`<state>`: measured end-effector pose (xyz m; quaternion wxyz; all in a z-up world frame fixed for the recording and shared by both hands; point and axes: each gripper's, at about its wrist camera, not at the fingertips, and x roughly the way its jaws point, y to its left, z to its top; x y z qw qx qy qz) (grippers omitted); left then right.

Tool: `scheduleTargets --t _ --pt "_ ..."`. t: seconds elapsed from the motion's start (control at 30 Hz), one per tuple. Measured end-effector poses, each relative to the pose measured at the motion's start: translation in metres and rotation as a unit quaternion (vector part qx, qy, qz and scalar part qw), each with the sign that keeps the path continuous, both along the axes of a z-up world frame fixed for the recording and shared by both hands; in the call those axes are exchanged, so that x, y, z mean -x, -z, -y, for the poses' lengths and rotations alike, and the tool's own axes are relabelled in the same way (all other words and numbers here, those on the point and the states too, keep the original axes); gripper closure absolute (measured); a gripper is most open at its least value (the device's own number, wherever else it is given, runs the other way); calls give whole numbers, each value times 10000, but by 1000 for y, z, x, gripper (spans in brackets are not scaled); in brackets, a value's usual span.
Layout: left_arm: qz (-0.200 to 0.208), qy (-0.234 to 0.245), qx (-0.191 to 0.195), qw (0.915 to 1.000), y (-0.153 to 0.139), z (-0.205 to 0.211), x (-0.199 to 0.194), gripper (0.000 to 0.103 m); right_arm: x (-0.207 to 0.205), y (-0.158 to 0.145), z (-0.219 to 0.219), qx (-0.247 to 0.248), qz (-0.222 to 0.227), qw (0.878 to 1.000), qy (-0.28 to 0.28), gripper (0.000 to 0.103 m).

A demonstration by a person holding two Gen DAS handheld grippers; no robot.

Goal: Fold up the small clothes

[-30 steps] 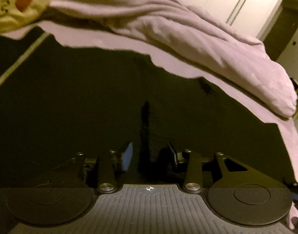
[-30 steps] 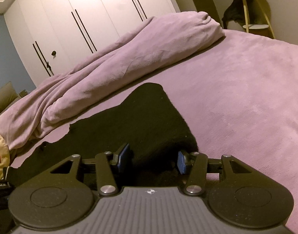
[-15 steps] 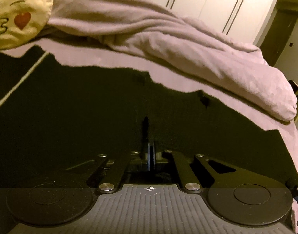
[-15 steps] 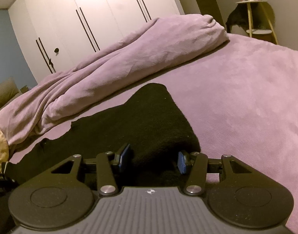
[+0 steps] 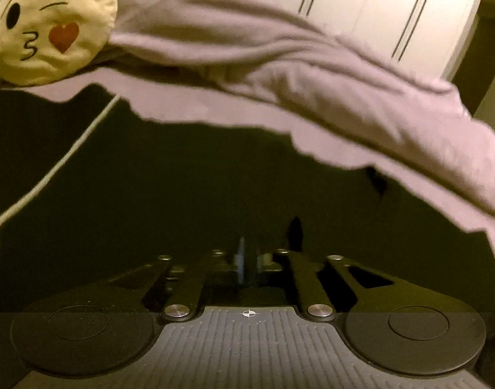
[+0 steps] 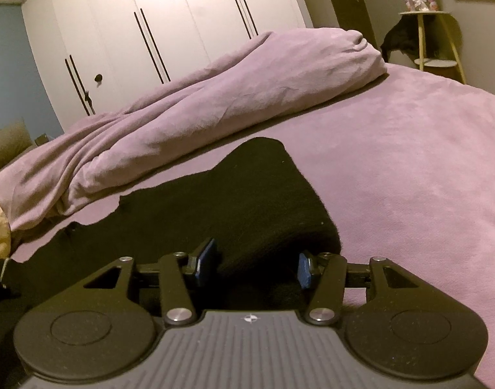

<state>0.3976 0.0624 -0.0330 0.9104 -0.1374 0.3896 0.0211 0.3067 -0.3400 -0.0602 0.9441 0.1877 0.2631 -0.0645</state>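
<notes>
Purple bed (image 6: pixel 409 162); black garment (image 6: pixel 247 194) lengthwise left-right; left gripper (image 5: pixel 242 259) fingers closed, probably pinching it; right gripper (image 6: pixel 255 259) fingers apart.

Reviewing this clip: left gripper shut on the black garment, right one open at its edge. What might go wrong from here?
1. The left gripper is shut on the black garment, but dark fabric hides how much it caught; a thin pinch may slip.
2. The right gripper is open around the garment's edge, so lifting now would likely skew the fold.
3. The purple bedsheet underneath might get pinched too.
</notes>
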Motion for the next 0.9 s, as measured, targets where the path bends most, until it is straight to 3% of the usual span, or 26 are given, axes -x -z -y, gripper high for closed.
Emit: scheduleTargets --t 0.03,0.07,0.2,0.3,0.4,0.5,0.53,0.63,0.83,0.9 --pt "-40 43 -37 10000 3 0 2 64 0 0 -2 49 -14 10000 -2 50" --pt "-87 38 1 10000 7 -1 5 56 0 0 -4 103 -19 9999 -1 50" --pt "-311 181 664 9971 18 1 11 51 -1 -2 -14 302 -36 9995 -48 49" --pt "-312 397 663 9965 18 16 10 51 -2 -4 -21 428 -55 9990 -109 49" --pt "-276 410 1136 9923 14 16 10 51 1 -9 -22 366 23 9991 -203 49" --pt "-428 492 1271 9897 19 17 7 65 2 -13 -23 146 131 9993 -315 51" --pt "-524 477 1263 9895 22 19 5 80 3 -14 -26 193 163 9991 -349 55" --pt "-467 385 1172 9913 27 19 5 94 4 -12 -32 307 192 9985 -421 66" --pt "50 240 1089 9937 12 4 4 99 0 -1 -37 277 -10 9982 -537 69" --pt "71 70 808 9967 7 -2 2 101 -2 3 -40 320 -86 9979 -552 69"
